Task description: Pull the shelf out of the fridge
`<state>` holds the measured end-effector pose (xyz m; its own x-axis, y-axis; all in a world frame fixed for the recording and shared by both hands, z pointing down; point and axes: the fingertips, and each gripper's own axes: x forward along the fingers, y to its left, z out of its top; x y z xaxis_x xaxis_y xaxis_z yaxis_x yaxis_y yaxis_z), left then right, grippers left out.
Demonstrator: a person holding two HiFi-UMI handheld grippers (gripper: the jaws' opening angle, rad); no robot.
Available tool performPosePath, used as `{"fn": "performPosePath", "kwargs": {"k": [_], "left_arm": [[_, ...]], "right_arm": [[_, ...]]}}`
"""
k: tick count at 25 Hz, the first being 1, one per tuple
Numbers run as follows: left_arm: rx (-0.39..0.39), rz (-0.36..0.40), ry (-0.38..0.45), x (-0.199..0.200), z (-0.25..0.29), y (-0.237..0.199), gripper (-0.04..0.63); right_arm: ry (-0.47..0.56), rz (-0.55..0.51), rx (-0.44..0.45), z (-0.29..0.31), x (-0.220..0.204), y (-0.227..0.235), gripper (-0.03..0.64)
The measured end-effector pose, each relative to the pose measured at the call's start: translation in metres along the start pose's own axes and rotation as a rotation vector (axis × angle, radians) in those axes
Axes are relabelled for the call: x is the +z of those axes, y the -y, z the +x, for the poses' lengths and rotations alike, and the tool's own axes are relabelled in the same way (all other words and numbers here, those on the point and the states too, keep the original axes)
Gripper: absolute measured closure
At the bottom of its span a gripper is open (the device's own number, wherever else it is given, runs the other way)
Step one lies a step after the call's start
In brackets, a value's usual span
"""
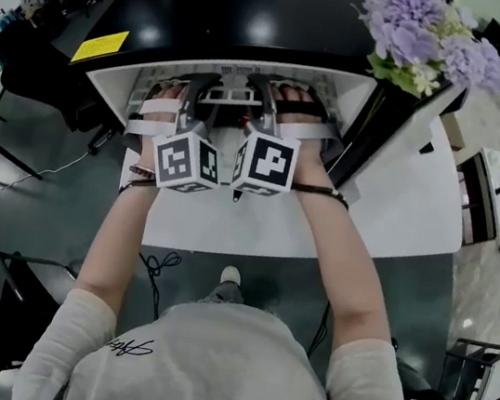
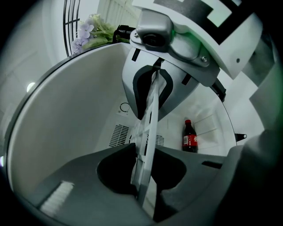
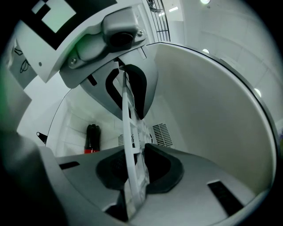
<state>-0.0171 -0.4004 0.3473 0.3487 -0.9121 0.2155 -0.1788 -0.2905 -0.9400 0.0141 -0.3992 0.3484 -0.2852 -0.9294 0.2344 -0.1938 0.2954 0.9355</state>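
The white slatted shelf (image 1: pixel 231 97) lies inside the open fridge (image 1: pixel 157 71), and both grippers reach in side by side over its front edge. In the left gripper view the shelf (image 2: pixel 153 99) shows edge-on as a thin white strip, and my left gripper (image 2: pixel 148 132) is shut on it. The right gripper view shows the same strip of shelf (image 3: pixel 127 110) pinched by my right gripper (image 3: pixel 132 134). From the head view the left gripper (image 1: pixel 194 93) and right gripper (image 1: pixel 265 103) sit close together, and their fingertips are hidden under the hands and straps.
A cola bottle (image 2: pixel 189 136) stands at the back of the white fridge interior, near a vent grille (image 2: pixel 118 134). The fridge door (image 1: pixel 401 199) hangs open to the right. Purple flowers (image 1: pixel 427 29) and a yellow note (image 1: pixel 100 45) rest on the black fridge top.
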Motion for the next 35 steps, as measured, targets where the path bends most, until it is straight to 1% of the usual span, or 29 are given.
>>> {"fn": "performPosePath", "kwargs": {"k": [9, 35], "left_arm": [[0.005, 0.001, 0.000, 0.002, -0.008, 0.002, 0.545], [-0.009, -0.016, 0.005, 0.008, -0.029, 0.008, 0.545]], "right_arm": [[-0.005, -0.012, -0.014, -0.006, 0.001, 0.000, 0.557], [-0.008, 0.009, 0.002, -0.026, 0.006, -0.007, 0.557]]}}
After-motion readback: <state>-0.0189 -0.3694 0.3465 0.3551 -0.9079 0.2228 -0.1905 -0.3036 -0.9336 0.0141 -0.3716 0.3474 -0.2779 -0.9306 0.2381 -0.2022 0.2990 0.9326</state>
